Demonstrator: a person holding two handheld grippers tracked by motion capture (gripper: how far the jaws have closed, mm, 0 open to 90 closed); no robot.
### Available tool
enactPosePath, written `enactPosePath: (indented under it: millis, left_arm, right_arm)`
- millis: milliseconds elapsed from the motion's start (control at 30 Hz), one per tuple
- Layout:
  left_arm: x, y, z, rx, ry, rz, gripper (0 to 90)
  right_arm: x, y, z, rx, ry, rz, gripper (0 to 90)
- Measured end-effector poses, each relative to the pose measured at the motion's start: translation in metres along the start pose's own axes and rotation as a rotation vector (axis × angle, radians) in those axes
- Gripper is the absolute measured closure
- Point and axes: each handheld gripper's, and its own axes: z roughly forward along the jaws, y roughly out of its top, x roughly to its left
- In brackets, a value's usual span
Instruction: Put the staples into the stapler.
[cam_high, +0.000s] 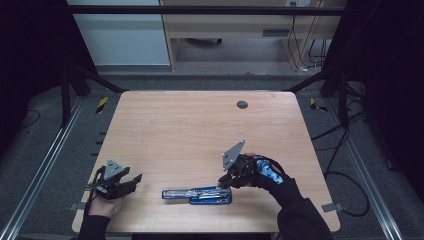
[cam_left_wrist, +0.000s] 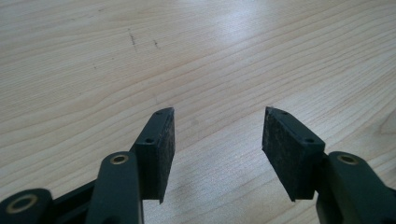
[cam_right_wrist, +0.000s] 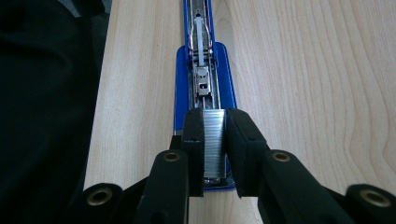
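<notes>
High view: we sit at a pale wooden table (cam_high: 200, 130), forearms entering from the bottom edge. Near the lower centre of the frame lies a blue stapler (cam_high: 197, 194), swung open flat so its metal magazine channel faces up. Our right gripper (cam_high: 226, 181) reaches in from the lower right, tips at the stapler's right end.

In the right gripper view, the jaws are nearly together and clamp a silvery strip of staples (cam_right_wrist: 215, 140) by its long sides, directly over the near end of the open stapler (cam_right_wrist: 203, 79). We judge the strip is held in line with the channel so it can drop into the magazine; the stapler lies open and flat for that reason.

Our left gripper (cam_high: 131, 181) rests at the lower left of the high view, well apart from the stapler. In the left gripper view its pads (cam_left_wrist: 161, 149) stand wide open with nothing but bare wood grain between them, seemingly waiting.

The tabletop has a small round grommet (cam_high: 242, 104) near its far edge. Around it are dark grey carpet, metal floor rails, trailing cables, and a light wooden desk (cam_high: 240, 25) at the top of the frame.
</notes>
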Motion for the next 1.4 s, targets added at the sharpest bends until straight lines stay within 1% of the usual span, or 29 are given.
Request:
enactPosePath:
  millis: [100,167,200,300,333,600,633,900,1000,1033,1100,1400]
  left_arm:
    - [0.0,0.0,0.0,0.002,-0.002,0.0,43.9]
    - [0.0,0.0,0.0,0.004,-0.004,0.0,43.9]
    - [0.0,0.0,0.001,0.002,-0.003,-0.001,43.9]
    - [0.0,0.0,0.001,0.003,-0.005,-0.001,43.9]
    - [-0.001,0.0,0.001,0.002,-0.005,0.001,43.9]
    - [-0.001,0.0,0.0,-0.001,-0.008,0.001,43.9]
    - [-0.001,0.0,0.0,-0.001,-0.008,0.001,43.9]
    - [-0.001,0.0,0.0,-0.002,-0.009,0.003,43.9]
    - [-0.001,0.0,0.0,0.0,-0.009,0.002,43.9]
    - [-0.001,0.0,0.0,0.0,-0.009,0.002,43.9]
    - [-0.001,0.0,0.0,0.001,-0.009,0.004,43.9]
    - [-0.001,0.0,0.0,-0.001,-0.009,0.003,43.9]
  right_arm:
    - [0.0,0.0,0.002,-0.005,0.006,-0.001,77.6]
    - [0.0,0.0,0.004,0.003,0.01,0.006,77.6]
    - [0.0,-0.001,0.005,0.0,0.01,-0.001,77.6]
    - [-0.001,-0.001,0.006,-0.005,0.015,0.002,77.5]
    - [-0.002,-0.002,0.007,0.006,0.012,0.011,77.5]
    - [-0.001,-0.003,0.012,0.018,0.02,-0.006,77.6]
    - [-0.001,-0.003,0.012,0.02,0.026,0.001,77.6]
    - [0.0,-0.004,0.015,0.035,0.033,-0.001,77.5]
    - [-0.001,-0.004,0.016,0.037,0.027,0.004,77.6]
    - [-0.001,-0.005,0.016,0.035,0.034,0.0,77.6]
    - [-0.002,-0.006,0.016,0.035,0.03,0.002,77.6]
    - [-0.001,-0.006,0.019,0.052,0.029,0.004,77.5]
